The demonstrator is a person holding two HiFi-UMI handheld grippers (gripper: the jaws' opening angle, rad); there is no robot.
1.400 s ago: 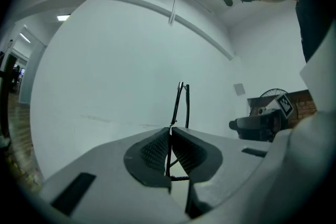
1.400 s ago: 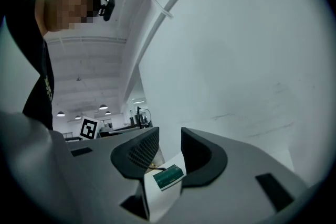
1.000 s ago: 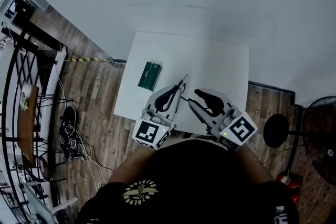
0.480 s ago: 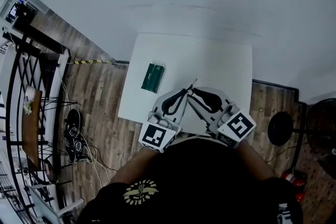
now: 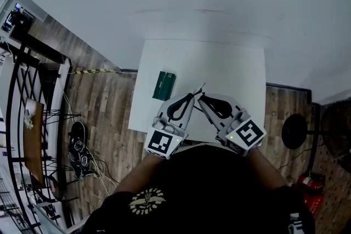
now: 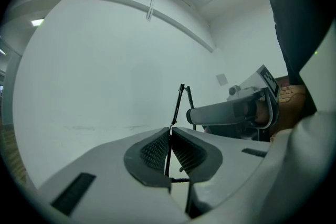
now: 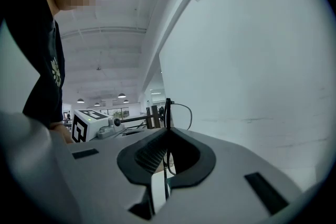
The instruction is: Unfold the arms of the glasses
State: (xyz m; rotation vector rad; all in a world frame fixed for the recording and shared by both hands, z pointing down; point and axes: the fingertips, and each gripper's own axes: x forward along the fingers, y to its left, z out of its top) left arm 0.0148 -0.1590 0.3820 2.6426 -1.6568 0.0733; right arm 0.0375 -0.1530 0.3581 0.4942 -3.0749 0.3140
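The black thin-framed glasses [image 5: 200, 88] are held up above the near edge of the white table [image 5: 230, 60]. My left gripper [image 5: 191, 98] is shut on the frame, which sticks up from its tips in the left gripper view as glasses [image 6: 181, 98] above the left gripper [image 6: 170, 131]. My right gripper [image 5: 202, 97] meets it tip to tip. Its jaws are closing, and the pads pinch a thin black arm of the glasses [image 7: 168, 107] in the right gripper [image 7: 168, 131]. The lenses are mostly hidden behind the jaws.
A green case [image 5: 164, 85] lies on the table's left part. Wooden floor surrounds the table, with a black metal rack [image 5: 33, 79] at the far left and a fan base [image 5: 296, 131] at the right. The person's body fills the bottom of the head view.
The right gripper has moved left to meet the left gripper's tips, and its jaws have gone from wide open to pinched on the glasses' arm. The left gripper keeps its hold.
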